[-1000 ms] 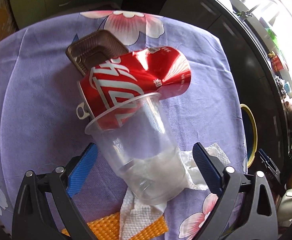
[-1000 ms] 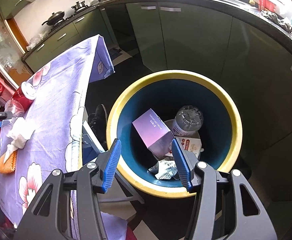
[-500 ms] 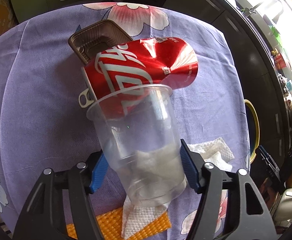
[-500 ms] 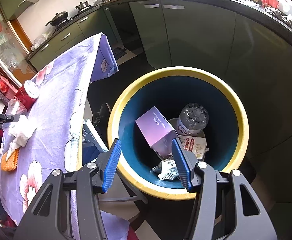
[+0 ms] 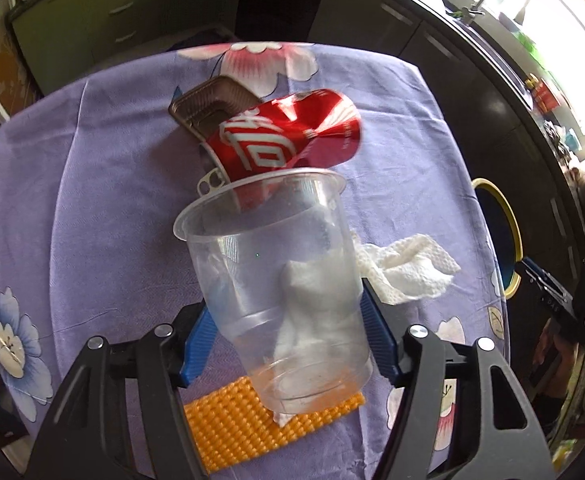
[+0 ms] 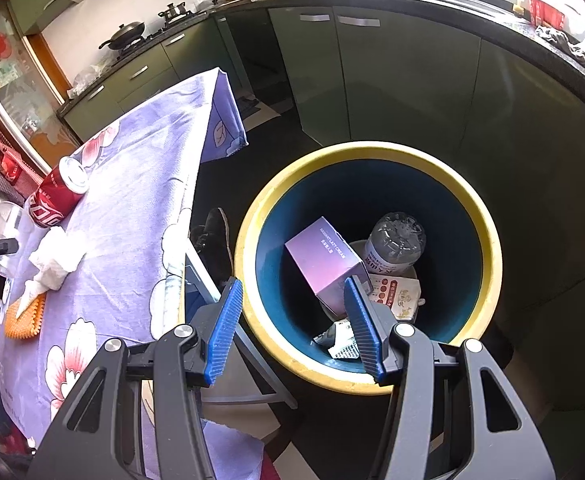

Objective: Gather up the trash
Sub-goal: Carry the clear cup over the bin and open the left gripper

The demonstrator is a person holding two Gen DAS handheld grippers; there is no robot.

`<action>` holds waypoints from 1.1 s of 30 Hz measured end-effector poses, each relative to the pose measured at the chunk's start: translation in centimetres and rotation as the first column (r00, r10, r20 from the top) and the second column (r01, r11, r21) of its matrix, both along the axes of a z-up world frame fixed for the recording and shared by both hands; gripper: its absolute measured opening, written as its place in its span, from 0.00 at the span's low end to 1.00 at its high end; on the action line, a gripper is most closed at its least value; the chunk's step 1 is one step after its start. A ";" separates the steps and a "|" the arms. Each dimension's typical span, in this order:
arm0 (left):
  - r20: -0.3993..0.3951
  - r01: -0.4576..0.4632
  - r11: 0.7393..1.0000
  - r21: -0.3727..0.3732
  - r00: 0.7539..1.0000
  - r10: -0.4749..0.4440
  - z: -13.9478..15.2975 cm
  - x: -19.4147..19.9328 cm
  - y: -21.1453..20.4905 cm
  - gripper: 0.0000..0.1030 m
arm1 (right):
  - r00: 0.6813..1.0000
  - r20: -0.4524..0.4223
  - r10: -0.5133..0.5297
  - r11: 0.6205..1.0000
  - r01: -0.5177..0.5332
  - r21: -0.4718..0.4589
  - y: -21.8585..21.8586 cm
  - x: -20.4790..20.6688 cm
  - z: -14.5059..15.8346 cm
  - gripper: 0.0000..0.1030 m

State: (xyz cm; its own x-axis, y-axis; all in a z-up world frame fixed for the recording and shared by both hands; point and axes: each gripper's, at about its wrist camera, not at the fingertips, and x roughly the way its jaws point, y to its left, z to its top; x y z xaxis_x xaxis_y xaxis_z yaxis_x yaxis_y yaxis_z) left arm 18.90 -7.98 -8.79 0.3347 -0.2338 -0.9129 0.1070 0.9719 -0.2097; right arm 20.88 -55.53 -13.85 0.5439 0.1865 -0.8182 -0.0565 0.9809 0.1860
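1. The left gripper (image 5: 286, 334) holds the clear plastic cup (image 5: 276, 276). Its blue pads press on the two sides of the lower wall of the cup, near the base.
2. The cup is in front of the gripper and above the purple flowered tablecloth (image 5: 92, 200). It seems lifted off the cloth, but through the clear wall I cannot be sure.
3. The cup is probably very light and thin. Its wall is smooth and will bend or crack under a hard squeeze, so a gentle grip low on the body, where the base makes it stiffer, is the better place.
4. The long axis of the cup runs from the gripper outward. The open rim points away and tilts a little to the left, toward the red can (image 5: 288, 136).
5. The can is dented and lies on its side just beyond the rim of the cup, with a brown tray (image 5: 208, 108) behind it.
6. A white paper napkin (image 5: 404, 272) lies behind and to the right of the cup, and an orange mat (image 5: 232, 428) lies below the cup.
7. The right gripper (image 6: 292, 326) is half open and empty, well apart from the cup, above the yellow-rimmed bin (image 6: 372, 152).
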 end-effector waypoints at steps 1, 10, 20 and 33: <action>0.012 0.013 1.000 0.005 1.000 -0.013 0.4 -0.3 -0.4 0.61 | 1.000 0.002 -0.001 1.000 0.001 0.000 0.0 -0.1 0.1 0.51; 0.108 0.219 0.975 0.024 0.969 -0.220 4.5 -2.1 -8.2 0.61 | 0.998 0.033 -0.045 0.998 0.046 -0.030 -2.0 -1.4 0.9 0.51; 0.111 0.462 0.887 0.018 0.880 -0.461 3.5 0.3 -23.6 0.61 | 0.989 0.060 -0.137 0.990 0.139 -0.033 -7.3 -3.6 1.6 0.51; 0.021 0.645 0.764 0.004 0.764 -0.645 -3.5 3.3 -40.8 0.61 | 0.973 0.078 -0.219 0.974 0.222 -0.036 -12.0 -6.4 3.0 0.51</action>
